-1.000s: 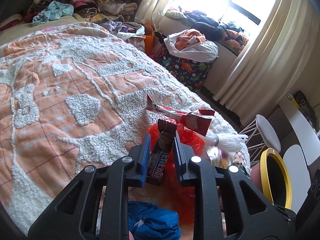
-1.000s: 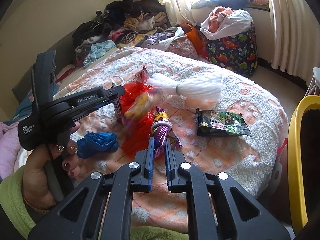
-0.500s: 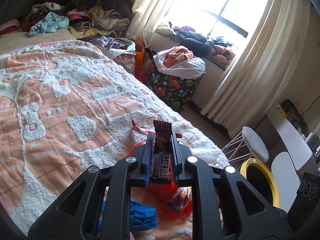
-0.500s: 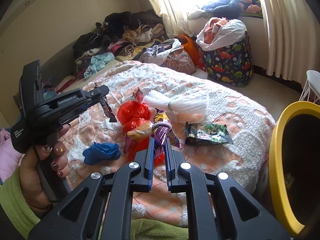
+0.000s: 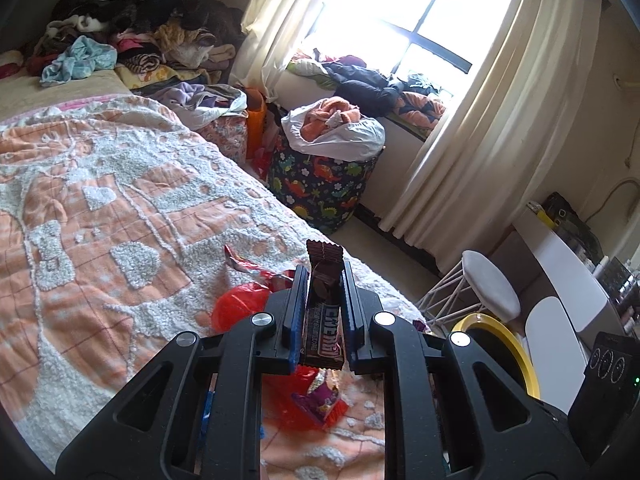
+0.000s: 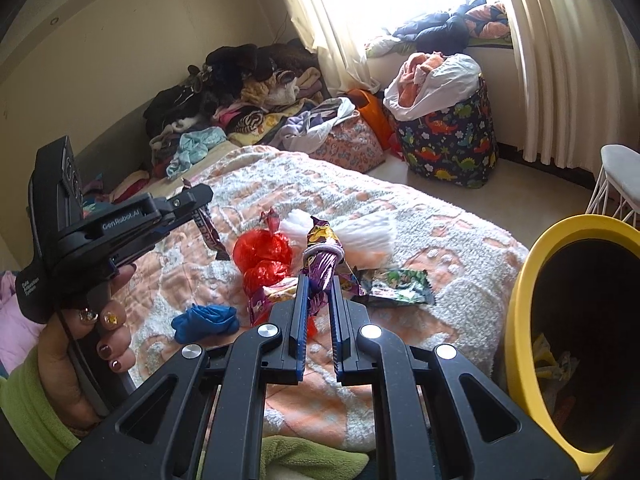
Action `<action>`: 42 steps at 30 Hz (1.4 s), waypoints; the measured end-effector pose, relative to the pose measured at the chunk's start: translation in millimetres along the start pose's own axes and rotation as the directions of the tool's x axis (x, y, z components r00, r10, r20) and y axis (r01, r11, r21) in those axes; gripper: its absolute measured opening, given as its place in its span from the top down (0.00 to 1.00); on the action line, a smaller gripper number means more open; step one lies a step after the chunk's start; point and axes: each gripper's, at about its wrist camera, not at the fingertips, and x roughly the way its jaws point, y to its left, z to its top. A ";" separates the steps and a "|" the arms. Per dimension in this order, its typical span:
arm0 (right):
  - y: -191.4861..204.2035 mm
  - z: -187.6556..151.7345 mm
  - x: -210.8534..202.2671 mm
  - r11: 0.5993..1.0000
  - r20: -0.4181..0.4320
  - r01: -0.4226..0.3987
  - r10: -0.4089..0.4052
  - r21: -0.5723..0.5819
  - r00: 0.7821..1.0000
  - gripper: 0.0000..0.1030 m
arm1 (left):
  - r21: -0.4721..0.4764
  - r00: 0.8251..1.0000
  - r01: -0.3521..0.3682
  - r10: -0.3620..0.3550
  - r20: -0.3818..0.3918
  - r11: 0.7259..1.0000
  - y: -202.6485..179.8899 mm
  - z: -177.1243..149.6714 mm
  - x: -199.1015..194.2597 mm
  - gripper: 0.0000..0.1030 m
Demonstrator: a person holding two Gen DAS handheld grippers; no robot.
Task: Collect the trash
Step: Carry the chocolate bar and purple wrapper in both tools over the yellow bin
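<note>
My left gripper [image 5: 323, 276] is shut on a brown chocolate bar wrapper [image 5: 323, 316], held upright above the bed; the right wrist view shows the same gripper [image 6: 198, 196] with the wrapper [image 6: 210, 232] dangling. My right gripper [image 6: 319, 284] is shut on a purple snack wrapper [image 6: 323, 260] tied with a white band. On the orange and white bedspread [image 6: 420, 216] lie a red plastic bag [image 6: 262, 252], a blue crumpled wrapper [image 6: 206, 320], a dark green snack packet [image 6: 396, 286] and a white bundle [image 6: 352, 232]. A yellow-rimmed bin [image 6: 520, 292] stands at the right, with some trash inside.
A dinosaur-print laundry basket [image 6: 448, 136] stuffed with clothes stands by the window curtains [image 6: 560, 60]. Clothes are heaped at the head of the bed [image 6: 240, 92]. A white stool [image 5: 488, 284] and a white desk [image 5: 568, 264] stand beside the bin [image 5: 516, 352].
Both grippers have risen off the bed with their wrappers. The left jaws closed tighter on the chocolate wrapper. The yellow bin has come further into both views.
</note>
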 end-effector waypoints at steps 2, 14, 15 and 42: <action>-2.8 0.7 -4.6 1.000 0.010 0.002 -0.002 0.005 1.000 0.90 | 0.009 1.000 0.006 -0.006 -0.002 1.000 -4.8 -1.1 -0.6 0.89; -18.6 7.2 -25.8 0.999 0.059 0.037 -0.039 0.027 0.998 0.90 | 0.072 0.998 0.051 -0.049 -0.025 0.996 -37.4 -10.9 -2.6 0.89; -20.7 7.9 -28.0 0.999 0.064 0.040 -0.042 0.031 0.997 0.90 | 0.078 0.998 0.055 -0.053 -0.027 0.995 -40.4 -11.6 -2.4 0.89; -84.9 17.8 -72.2 0.983 0.163 0.110 -0.134 0.148 0.978 0.90 | 0.192 0.988 0.145 -0.133 -0.073 0.971 -98.3 -30.6 0.6 0.90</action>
